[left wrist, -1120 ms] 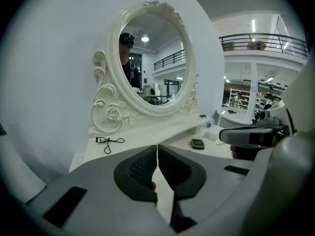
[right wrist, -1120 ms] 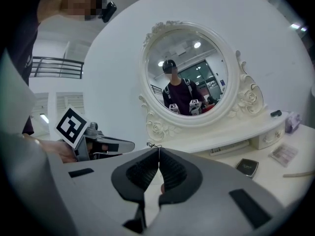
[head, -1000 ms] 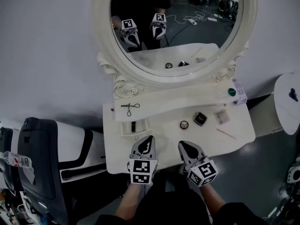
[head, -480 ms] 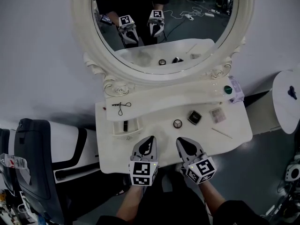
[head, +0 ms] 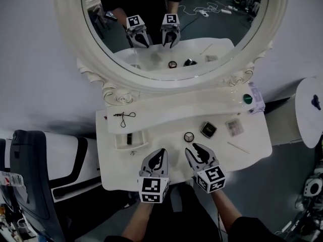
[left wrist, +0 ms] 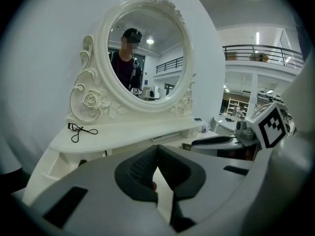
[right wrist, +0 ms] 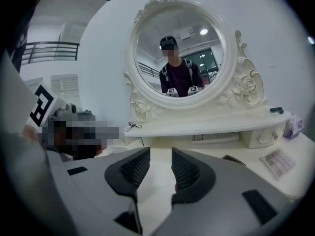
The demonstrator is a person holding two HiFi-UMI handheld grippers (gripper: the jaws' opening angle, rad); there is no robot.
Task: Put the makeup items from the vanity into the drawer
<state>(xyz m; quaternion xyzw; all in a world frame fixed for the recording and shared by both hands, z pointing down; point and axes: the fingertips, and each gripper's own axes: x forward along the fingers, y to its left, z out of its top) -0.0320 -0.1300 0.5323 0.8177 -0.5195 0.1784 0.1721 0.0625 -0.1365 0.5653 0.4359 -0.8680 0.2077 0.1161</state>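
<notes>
Scanning from the left, the eyelash curler [head: 121, 118] lies on the raised shelf: thin springy wire, best pinched at its loops. Below it the small drawer [head: 121, 146] stands open with one dark item inside. My left gripper [head: 161, 153] hovers over the vanity [head: 161, 132] near its front edge, claw pressed together and empty. Just beyond, the round compact [head: 189, 136] looks light, hard and slippery; I'd take it across its rim. My right gripper [head: 198, 148], close behind it, has just been spreading its claw, nothing between the pads. Further right sit the square black compact [head: 208, 129], the pale palette [head: 233, 127] and a thin stick [head: 237, 146], fiddly to lift, I judge. The top is glossy white, so things may skid. An oval mirror [head: 171, 82] backs it, with a dark chair [head: 35, 170] at left and grey floor [head: 282, 185] beneath.
</notes>
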